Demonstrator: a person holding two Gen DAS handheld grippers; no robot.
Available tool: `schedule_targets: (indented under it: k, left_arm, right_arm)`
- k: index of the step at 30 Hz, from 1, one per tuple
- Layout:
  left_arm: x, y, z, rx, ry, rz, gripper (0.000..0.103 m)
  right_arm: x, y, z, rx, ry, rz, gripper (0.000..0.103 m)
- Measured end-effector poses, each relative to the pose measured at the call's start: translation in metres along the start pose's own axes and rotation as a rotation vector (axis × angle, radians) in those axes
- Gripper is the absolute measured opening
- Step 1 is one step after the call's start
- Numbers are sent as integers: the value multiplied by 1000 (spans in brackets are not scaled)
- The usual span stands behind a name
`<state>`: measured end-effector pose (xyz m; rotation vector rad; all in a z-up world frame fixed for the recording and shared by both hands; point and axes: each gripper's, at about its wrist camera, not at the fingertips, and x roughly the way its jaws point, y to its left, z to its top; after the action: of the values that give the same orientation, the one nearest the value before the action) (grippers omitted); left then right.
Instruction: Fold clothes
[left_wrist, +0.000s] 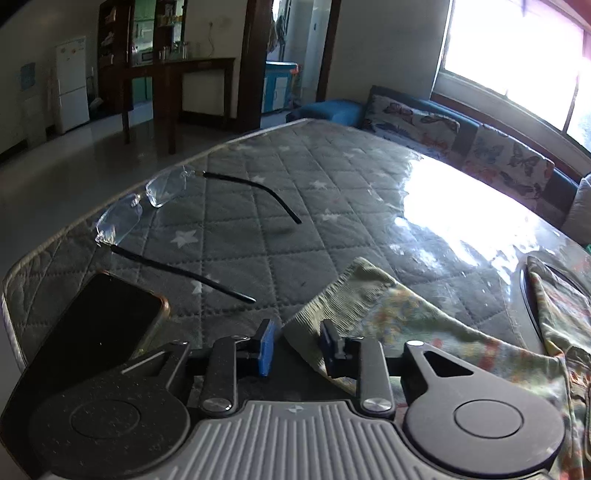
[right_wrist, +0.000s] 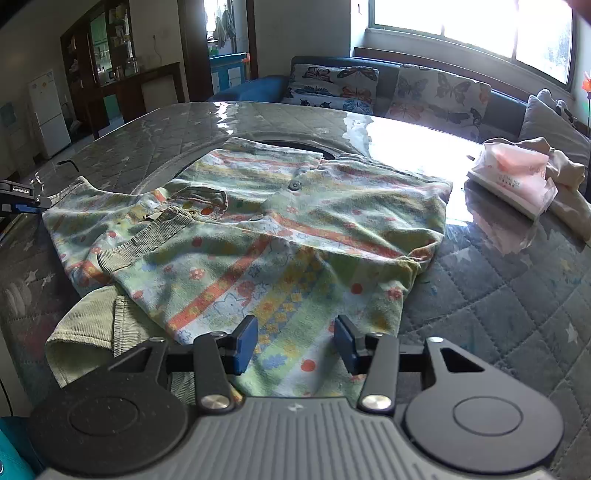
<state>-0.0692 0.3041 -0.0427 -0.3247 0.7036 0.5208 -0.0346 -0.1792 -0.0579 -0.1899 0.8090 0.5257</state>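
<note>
A pale green child's shirt (right_wrist: 295, 221) with orange stripes and flower prints lies spread on the quilted table (right_wrist: 498, 295), with one ribbed cuff (right_wrist: 147, 236) folded over the chest. My right gripper (right_wrist: 296, 343) stands open just above the shirt's near hem, its blue pads apart and pressing on nothing. The other sleeve reaches left. Its ribbed cuff (left_wrist: 332, 295) lies at my left gripper (left_wrist: 297, 347), which is open; the cuff's corner sits between the pads and runs under the right finger. In the right wrist view, the left gripper (right_wrist: 40, 201) shows at the picture's left edge.
Rimless glasses (left_wrist: 147, 199) with their arms unfolded and a dark phone (left_wrist: 107, 317) lie near the table's left edge. A pink tissue pack (right_wrist: 513, 181) and a beige cloth (right_wrist: 569, 195) sit at the right. A sofa with butterfly cushions (right_wrist: 439, 92) stands behind the table.
</note>
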Motion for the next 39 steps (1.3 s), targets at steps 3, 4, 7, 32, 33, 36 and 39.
schedule_targets:
  k: [3, 4, 7, 32, 33, 36, 39]
  left_arm:
    - [-1, -6, -3, 9, -2, 8, 29]
    - [-2, -8, -3, 11, -3, 9, 28]
    - [-4, -14, -6, 30, -9, 4, 21]
    - [-121, -192, -14, 316, -112, -681, 9]
    - [-123, -204, -18, 331, -105, -711, 9]
    - [-126, -235, -32, 384, -76, -781, 9]
    - [-124, -257, -48, 438, -38, -828, 9]
  right_arm:
    - [1, 0, 0, 0, 2, 1, 48]
    - [1, 0, 0, 0, 2, 0, 48]
    - [1, 1, 0, 1, 0, -1, 49]
    - [-18, 1, 5, 23, -96, 35, 48]
    - [-19, 1, 5, 25, -100, 37, 48]
    - [-20, -1, 4, 34, -109, 41, 48]
    - [-22, -5, 4, 48, -115, 37, 48]
